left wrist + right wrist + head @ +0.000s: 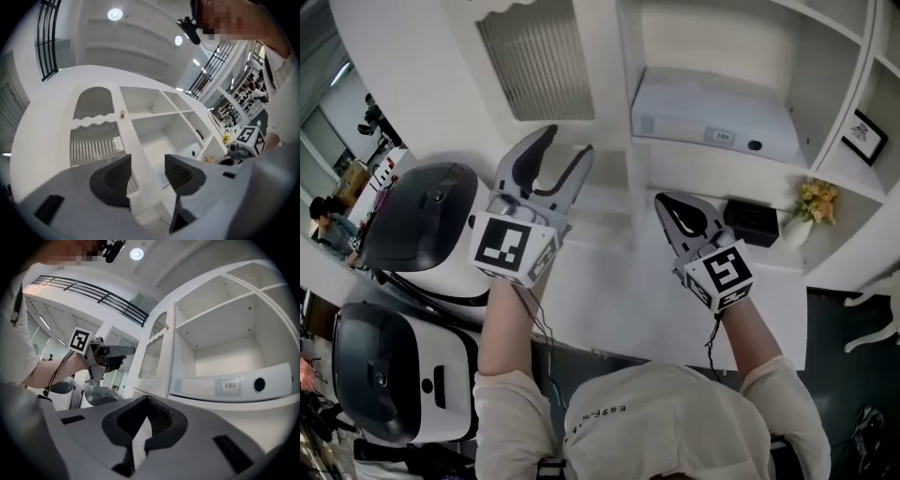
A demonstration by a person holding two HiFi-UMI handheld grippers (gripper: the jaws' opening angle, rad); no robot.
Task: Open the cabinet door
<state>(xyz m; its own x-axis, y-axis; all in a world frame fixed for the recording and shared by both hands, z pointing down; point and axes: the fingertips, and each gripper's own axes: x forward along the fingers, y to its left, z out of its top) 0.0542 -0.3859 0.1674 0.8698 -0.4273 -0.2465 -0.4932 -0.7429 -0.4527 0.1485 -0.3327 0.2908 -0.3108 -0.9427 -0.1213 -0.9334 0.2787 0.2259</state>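
Cabinet door (539, 61) looks light and stiff; its free edge suits pinching. Left claw (567, 142) is spread before that edge; right claw (667, 204) pressed together, empty.

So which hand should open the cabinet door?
Probably left. The left gripper has its jaws apart, aimed at the edge of the cabinet door; the right gripper is shut and sits in front of the open shelves.

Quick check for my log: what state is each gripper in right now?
left gripper: open, jaws apart, holding nothing.
right gripper: shut, jaws together at the tips, nothing between them.
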